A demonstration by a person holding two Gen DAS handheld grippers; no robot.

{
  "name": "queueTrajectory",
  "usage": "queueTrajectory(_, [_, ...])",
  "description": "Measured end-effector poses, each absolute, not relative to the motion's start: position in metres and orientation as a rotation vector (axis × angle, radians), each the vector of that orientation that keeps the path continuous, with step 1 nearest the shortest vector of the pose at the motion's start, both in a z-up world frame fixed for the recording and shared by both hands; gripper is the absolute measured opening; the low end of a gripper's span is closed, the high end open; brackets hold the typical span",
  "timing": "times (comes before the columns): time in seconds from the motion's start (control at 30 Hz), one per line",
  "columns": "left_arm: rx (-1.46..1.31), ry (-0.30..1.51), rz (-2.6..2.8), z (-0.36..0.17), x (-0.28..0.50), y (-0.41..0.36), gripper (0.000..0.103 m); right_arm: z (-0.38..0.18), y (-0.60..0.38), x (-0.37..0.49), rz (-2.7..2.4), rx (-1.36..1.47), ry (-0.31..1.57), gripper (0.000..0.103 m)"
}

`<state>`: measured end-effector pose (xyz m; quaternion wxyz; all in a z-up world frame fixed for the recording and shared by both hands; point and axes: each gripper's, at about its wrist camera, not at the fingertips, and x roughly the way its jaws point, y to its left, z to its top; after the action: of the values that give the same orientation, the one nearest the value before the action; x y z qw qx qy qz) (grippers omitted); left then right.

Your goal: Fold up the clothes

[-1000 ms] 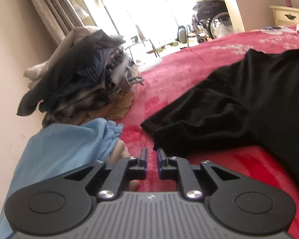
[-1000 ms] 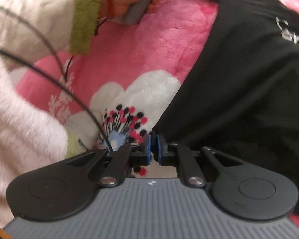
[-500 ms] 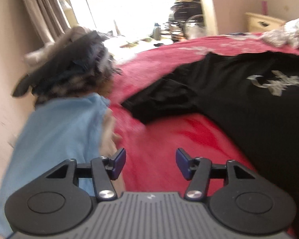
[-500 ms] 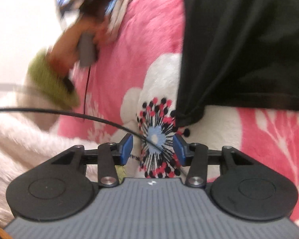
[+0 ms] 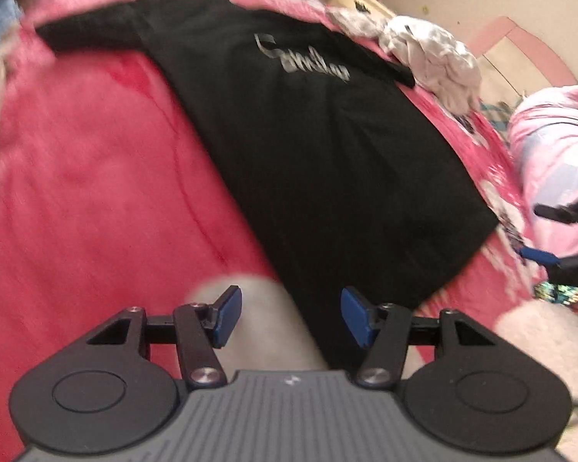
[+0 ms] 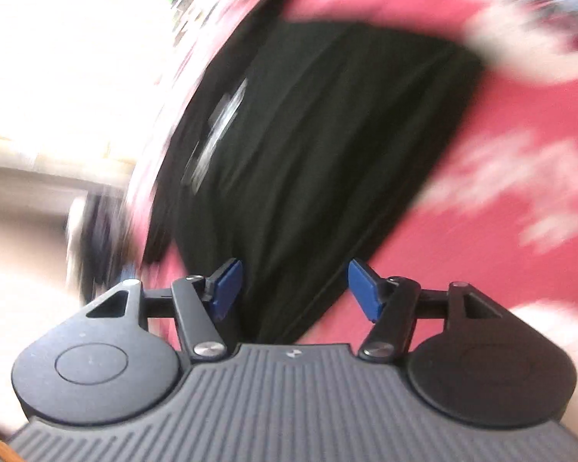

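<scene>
One black T-shirt [image 5: 327,146] lay flat, unfolded, on the bed [image 5: 96,177].
Left gripper [image 5: 289,317] open, empty; right gripper [image 6: 293,288] opening, empty. Folding not begun.

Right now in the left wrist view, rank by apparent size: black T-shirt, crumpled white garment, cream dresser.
1. black T-shirt, by far the largest.
2. crumpled white garment.
3. cream dresser, smallest as seen, but it is farther off and partly hidden, so true size is unsure.

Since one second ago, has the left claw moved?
Yes. The left claw swung away from the clothes pile, along the black T-shirt toward its hem.
</scene>
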<state>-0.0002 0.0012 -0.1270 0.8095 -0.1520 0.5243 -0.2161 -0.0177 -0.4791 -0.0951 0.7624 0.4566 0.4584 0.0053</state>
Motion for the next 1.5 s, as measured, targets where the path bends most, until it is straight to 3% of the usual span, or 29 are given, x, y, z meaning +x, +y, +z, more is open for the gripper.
queueTrajectory(0.27, [-0.353, 1.177, -0.548, -0.131, -0.003, -0.004, 0.054, -0.142, -0.571, 0.0, -0.222, 1.062, 0.923, 0.064])
queueTrajectory(0.5, [-0.423, 1.235, -0.627, -0.143, -0.006, -0.004, 0.044, -0.161, -0.58, 0.043, -0.147, 0.943, 0.89, 0.061])
queueTrajectory(0.57, [-0.467, 1.241, -0.633, -0.149, -0.005, -0.002, 0.041, -0.161, -0.575, 0.05, -0.131, 0.883, 0.916, 0.049])
queueTrajectory(0.6, [-0.493, 1.247, -0.634, -0.152, -0.004, -0.001, 0.04, -0.159, -0.573, 0.051, -0.125, 0.855, 0.926, 0.024])
queueTrajectory(0.63, [-0.514, 1.257, -0.634, -0.155, -0.004, 0.001, 0.037, -0.158, -0.572, 0.051, -0.12, 0.84, 0.927, 0.007])
queueTrajectory(0.73, [-0.554, 1.281, -0.639, -0.161, -0.004, 0.005, 0.033, -0.149, -0.568, 0.046, -0.108, 0.794, 0.913, 0.006])
queueTrajectory(0.9, [-0.541, 1.295, -0.68, -0.16, -0.003, 0.002, 0.038, -0.124, -0.568, 0.048, -0.111, 0.685, 0.868, 0.005])
queueTrajectory(1.3, [-0.484, 1.32, -0.686, -0.161, -0.003, -0.005, 0.037, -0.109, -0.579, 0.059, -0.189, 0.563, 0.956, 0.005])
queueTrajectory(1.37, [-0.457, 1.32, -0.672, -0.16, -0.002, -0.011, 0.03, -0.118, -0.584, 0.059, -0.204, 0.575, 0.974, 0.004])
queueTrajectory(1.43, [-0.436, 1.333, -0.639, -0.16, -0.001, -0.012, 0.005, -0.125, -0.587, 0.059, -0.203, 0.599, 0.987, 0.004])
queueTrajectory(1.5, [-0.467, 1.354, -0.64, -0.16, 0.001, -0.009, 0.004, -0.129, -0.586, 0.059, -0.198, 0.609, 0.991, 0.004])
